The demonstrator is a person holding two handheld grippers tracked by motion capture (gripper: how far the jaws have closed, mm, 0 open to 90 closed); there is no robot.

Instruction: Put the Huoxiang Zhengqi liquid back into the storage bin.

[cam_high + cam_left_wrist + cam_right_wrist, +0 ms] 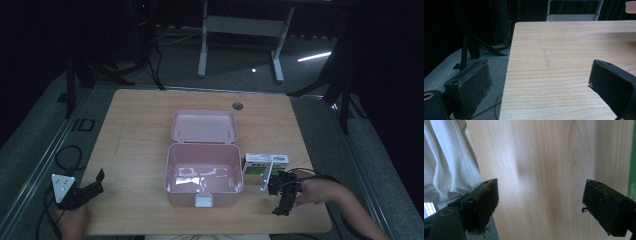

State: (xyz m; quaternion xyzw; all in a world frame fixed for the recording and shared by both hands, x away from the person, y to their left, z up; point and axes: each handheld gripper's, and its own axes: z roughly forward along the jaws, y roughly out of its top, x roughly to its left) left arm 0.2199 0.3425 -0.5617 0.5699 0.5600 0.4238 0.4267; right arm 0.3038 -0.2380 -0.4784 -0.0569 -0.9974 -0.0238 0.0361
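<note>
On the pale wooden table (135, 130) sits an open pink plastic box (204, 175); beside it I see a light, stiff green-and-white carton (265, 164), best pinched across its narrow sides. My left gripper (90, 187) and right gripper (540, 205) gape wide, empty

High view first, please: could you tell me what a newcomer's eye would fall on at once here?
The open pink plastic box stands out at the middle of the wooden table, its lid folded back and the inside empty. Just right of it lies a small white-and-green carton, with the right gripper close beside it, fingers apart. The left gripper waits open at the table's near left corner.
</note>
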